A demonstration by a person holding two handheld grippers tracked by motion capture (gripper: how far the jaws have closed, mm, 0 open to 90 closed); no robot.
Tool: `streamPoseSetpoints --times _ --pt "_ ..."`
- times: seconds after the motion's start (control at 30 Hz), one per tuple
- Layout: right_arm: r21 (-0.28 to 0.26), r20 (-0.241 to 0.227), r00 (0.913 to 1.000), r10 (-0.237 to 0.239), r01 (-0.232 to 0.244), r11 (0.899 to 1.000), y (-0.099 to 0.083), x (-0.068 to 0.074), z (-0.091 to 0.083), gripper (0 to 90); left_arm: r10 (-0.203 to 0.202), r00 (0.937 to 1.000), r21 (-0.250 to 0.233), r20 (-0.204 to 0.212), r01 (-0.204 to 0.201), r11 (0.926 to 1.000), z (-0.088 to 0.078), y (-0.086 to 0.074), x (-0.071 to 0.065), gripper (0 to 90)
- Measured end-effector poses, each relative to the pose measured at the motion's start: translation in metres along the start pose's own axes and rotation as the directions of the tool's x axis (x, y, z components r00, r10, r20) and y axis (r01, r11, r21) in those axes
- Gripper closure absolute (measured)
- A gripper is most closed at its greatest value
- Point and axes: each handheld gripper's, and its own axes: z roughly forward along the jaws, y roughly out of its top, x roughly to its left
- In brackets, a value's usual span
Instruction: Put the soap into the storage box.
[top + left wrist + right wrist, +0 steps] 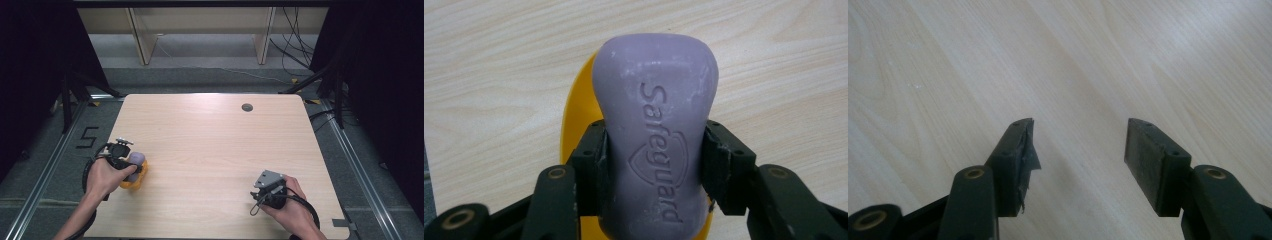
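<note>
A purple soap bar [655, 135] stamped "Safeguard" sits between the jaws of my left gripper [654, 160], which is shut on its narrow waist. Under the bar lies a yellow soap dish [574, 120]; whether the bar rests on it or hangs just above, I cannot tell. From above, that gripper [131, 162], the soap bar [137, 160] and the yellow dish [135, 181] are at the table's left edge. My right gripper [1078, 150] stands open over bare wood, nothing between its pads. In the high view the right gripper [267, 187] is near the front right.
The light wooden table [210, 145] has a round grommet hole [247, 107] near its far edge. Black stands and cables stand on the floor around it, and a "5" mark [87, 137] is taped on the floor at the left.
</note>
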Motion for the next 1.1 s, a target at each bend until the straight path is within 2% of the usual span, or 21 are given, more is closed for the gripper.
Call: streamPoseSetpoints --times 0.07,0.37,0.4,0.43,0.5,0.53,0.6,0.63,0.9,0.97,1.0,1.1 --pt "-0.001 -0.002 1.0000 0.005 -0.005 1.000 0.000 0.000 0.000 45.8 0.003 1.0000 0.013 0.000 -0.003 0.9999 0.002 0.001 0.001 49.6" --pt "0.001 -0.008 1.0000 0.004 -0.004 1.000 0.000 0.000 0.000 45.7 -0.003 1.0000 0.020 -0.003 0.003 0.9998 0.006 0.001 -0.001 49.5" --pt "0.001 -0.005 1.0000 0.003 -0.003 1.000 0.000 0.000 0.000 45.7 -0.009 1.0000 0.016 -0.003 0.009 0.9998 0.007 0.001 -0.001 49.5" --pt "0.002 -0.006 1.0000 0.003 -0.003 1.000 0.000 0.000 0.000 45.7 -0.049 0.9988 0.003 0.000 0.049 0.9988 0.009 0.000 -0.004 49.5" --pt "0.002 -0.007 1.0000 0.002 -0.002 1.000 0.000 0.000 0.000 45.7 -0.045 0.9990 0.004 -0.001 0.045 0.9990 0.009 0.000 -0.004 49.5" --pt "0.002 -0.007 1.0000 0.004 -0.004 1.000 0.000 0.000 0.000 45.7 0.000 1.0000 0.027 -0.006 0.000 0.9996 0.008 0.001 -0.001 49.5" --pt "0.002 -0.007 1.0000 0.006 -0.006 1.000 0.000 0.000 0.001 45.7 0.001 1.0000 0.025 -0.007 0.000 0.9997 0.009 0.002 -0.001 49.5" --pt "0.002 -0.007 1.0000 0.005 -0.005 1.000 0.000 0.000 0.001 45.7 -0.042 0.9991 0.003 0.002 0.042 0.9991 0.012 0.000 -0.004 49.5" --pt "0.002 -0.006 1.0000 0.004 -0.004 1.000 0.000 0.000 0.001 45.6 -0.040 0.9992 0.013 -0.002 0.040 0.9991 0.014 0.000 -0.002 49.3" --pt "0.003 -0.007 1.0000 0.001 -0.001 1.000 0.000 0.000 0.001 45.6 -0.034 0.9993 0.024 -0.011 0.035 0.9991 0.015 0.000 -0.003 49.3" --pt "0.006 -0.008 0.9999 0.015 -0.015 1.000 -0.001 0.002 0.001 45.6 -0.023 0.9996 0.026 -0.014 0.024 0.9994 0.015 0.000 -0.002 49.2" --pt "0.007 -0.009 1.0000 0.003 -0.003 1.000 0.000 0.001 0.001 45.6 -0.036 0.9993 0.027 -0.009 0.037 0.9990 0.017 -0.001 -0.002 49.2"
